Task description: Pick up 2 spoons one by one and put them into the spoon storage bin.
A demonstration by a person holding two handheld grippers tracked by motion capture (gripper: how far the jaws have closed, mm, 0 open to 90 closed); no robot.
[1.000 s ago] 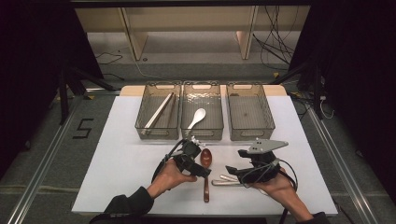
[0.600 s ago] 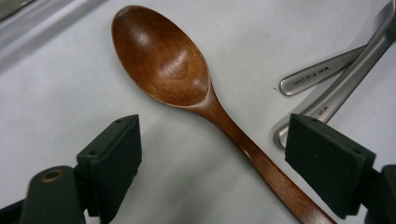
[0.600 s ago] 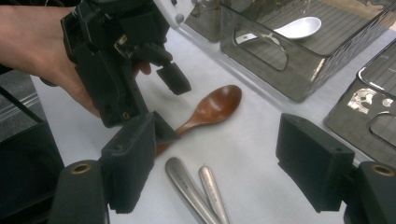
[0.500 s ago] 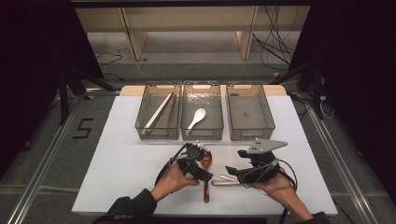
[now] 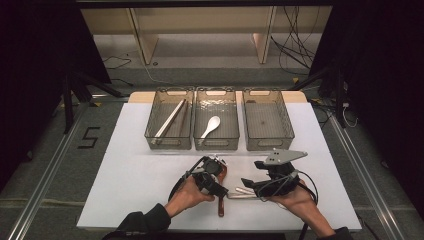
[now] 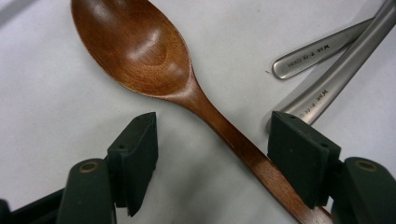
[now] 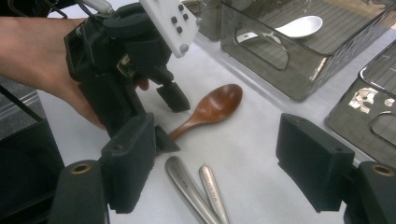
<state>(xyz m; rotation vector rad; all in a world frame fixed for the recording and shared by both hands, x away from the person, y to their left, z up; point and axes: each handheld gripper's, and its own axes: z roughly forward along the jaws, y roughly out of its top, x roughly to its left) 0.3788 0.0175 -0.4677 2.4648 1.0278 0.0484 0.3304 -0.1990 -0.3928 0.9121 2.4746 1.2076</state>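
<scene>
smooth oval wooden spoon (image 6: 140,51)

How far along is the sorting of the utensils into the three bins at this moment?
Done: chopsticks lie in the left bin and a white spoon in the middle bin; the right bin is empty. In hand: the left gripper is open, its fingers straddling the wooden spoon on the table. Left: gripping and binning it, then the two metal handles before the open right gripper.

3 bins (image 5: 216,125), white spoon (image 5: 209,125), white table (image 5: 130,170)
</scene>
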